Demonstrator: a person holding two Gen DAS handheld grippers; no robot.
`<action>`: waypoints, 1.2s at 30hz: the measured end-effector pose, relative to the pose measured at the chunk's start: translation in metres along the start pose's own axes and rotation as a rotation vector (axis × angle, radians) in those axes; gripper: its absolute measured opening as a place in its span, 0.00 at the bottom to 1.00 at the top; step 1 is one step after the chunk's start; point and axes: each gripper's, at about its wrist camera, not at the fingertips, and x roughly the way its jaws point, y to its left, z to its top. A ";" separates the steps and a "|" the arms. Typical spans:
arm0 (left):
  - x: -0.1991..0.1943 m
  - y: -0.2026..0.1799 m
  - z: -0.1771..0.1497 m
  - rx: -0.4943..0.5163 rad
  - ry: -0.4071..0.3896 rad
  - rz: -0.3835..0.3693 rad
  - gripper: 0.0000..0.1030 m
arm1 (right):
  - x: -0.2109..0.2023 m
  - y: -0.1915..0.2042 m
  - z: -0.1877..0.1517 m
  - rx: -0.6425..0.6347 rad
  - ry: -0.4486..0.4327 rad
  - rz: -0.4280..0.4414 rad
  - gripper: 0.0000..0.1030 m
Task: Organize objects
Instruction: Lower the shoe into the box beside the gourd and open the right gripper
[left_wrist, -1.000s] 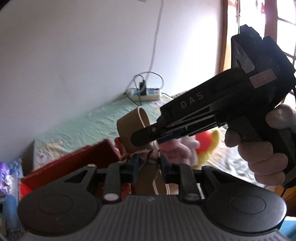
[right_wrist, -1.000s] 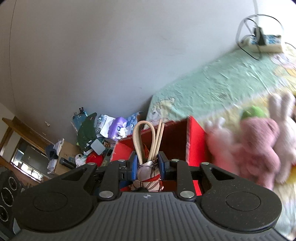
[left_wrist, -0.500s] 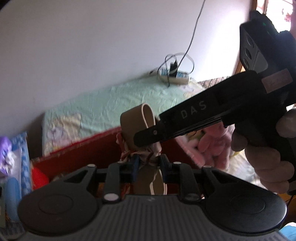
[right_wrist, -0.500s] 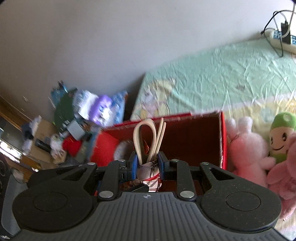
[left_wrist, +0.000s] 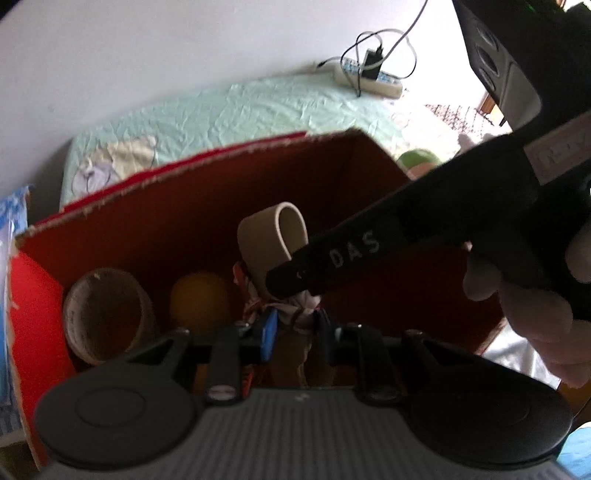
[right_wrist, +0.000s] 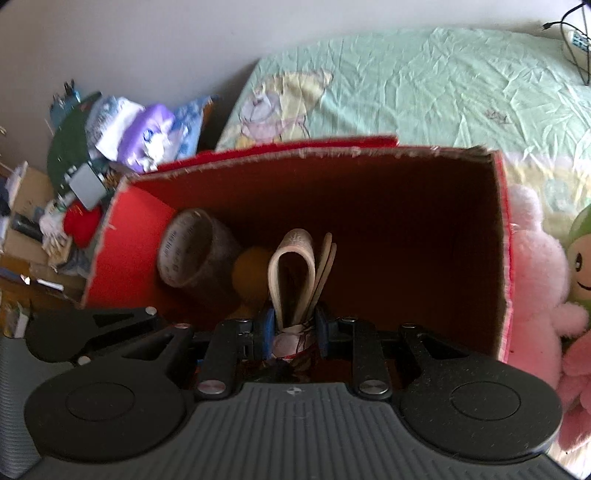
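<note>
Both grippers are shut on one small cloth bag with beige strap handles (left_wrist: 273, 240), held over the open red cardboard box (left_wrist: 184, 162). My left gripper (left_wrist: 293, 328) pinches the bag's lower part. My right gripper (right_wrist: 293, 330) pinches the knotted patterned cloth (right_wrist: 291, 341) below the beige handles (right_wrist: 291, 273); its black finger crosses the left wrist view (left_wrist: 332, 258). Inside the box (right_wrist: 369, 155) lie a roll of tape (right_wrist: 188, 254) and an orange ball (right_wrist: 251, 273), also seen in the left wrist view as the roll (left_wrist: 103, 314) and ball (left_wrist: 199, 299).
The box stands on a bed with a pale green sheet (right_wrist: 424, 85). Pink and green plush toys (right_wrist: 543, 280) lie right of the box. A power strip with cables (left_wrist: 369, 77) sits by the wall. A cluttered pile of bags and packets (right_wrist: 110, 133) lies left of the bed.
Both grippers have moved together with the bag from above the bed to over the box opening and lower; the box interior with roll and ball now shows.
</note>
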 end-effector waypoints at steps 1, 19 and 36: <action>-0.001 -0.001 0.000 -0.003 0.007 0.004 0.21 | 0.004 0.000 0.001 -0.001 0.012 -0.008 0.24; 0.018 0.022 0.002 -0.057 0.101 0.120 0.24 | 0.057 -0.013 0.026 0.076 0.132 -0.024 0.25; 0.021 0.023 0.002 -0.048 0.121 0.219 0.36 | 0.058 -0.015 0.017 0.135 0.164 0.039 0.30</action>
